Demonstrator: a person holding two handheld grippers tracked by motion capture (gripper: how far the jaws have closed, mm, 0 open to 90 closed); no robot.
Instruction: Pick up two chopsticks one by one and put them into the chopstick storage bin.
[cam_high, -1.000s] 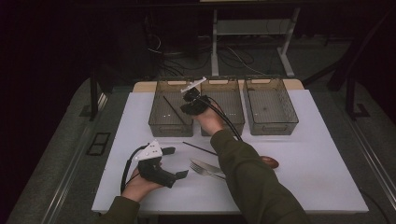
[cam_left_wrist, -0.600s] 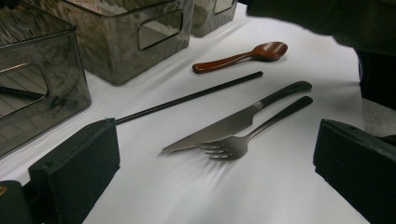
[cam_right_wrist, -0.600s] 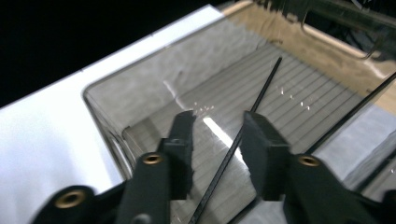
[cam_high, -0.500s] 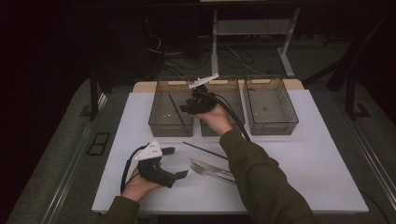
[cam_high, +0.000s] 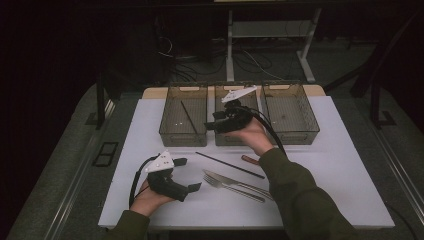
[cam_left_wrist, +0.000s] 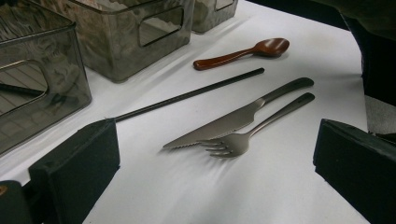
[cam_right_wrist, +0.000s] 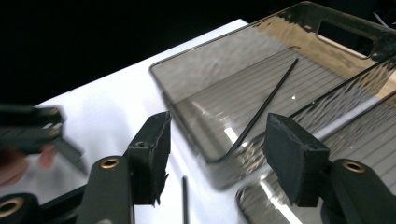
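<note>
A black chopstick (cam_high: 188, 114) (cam_right_wrist: 265, 108) lies slanted inside the left clear bin (cam_high: 167, 131) (cam_right_wrist: 187, 70). My right gripper (cam_high: 210, 126) (cam_right_wrist: 217, 154) hovers at the front of the middle bin (cam_high: 226, 139), pointing left. Its jaws have just been opening and are open, with nothing between them. A second black chopstick (cam_high: 230, 165) (cam_left_wrist: 187, 95), a brown spoon (cam_high: 250, 160) (cam_left_wrist: 243, 53), a knife (cam_high: 235, 180) (cam_left_wrist: 233, 122) and a fork (cam_high: 232, 189) (cam_left_wrist: 243, 137) lie on the white table. My left gripper (cam_high: 187, 175) (cam_left_wrist: 217, 144) rests open just left of the cutlery.
A third clear bin (cam_high: 311, 131) stands at the back right. The white tabletop (cam_high: 345, 180) ends at a dark floor on all sides. The person's right forearm in a green sleeve (cam_high: 300, 200) crosses the near right part of the table.
My right gripper has drawn back from the left bin toward the near side and opened its jaws. The left gripper has stayed put.
</note>
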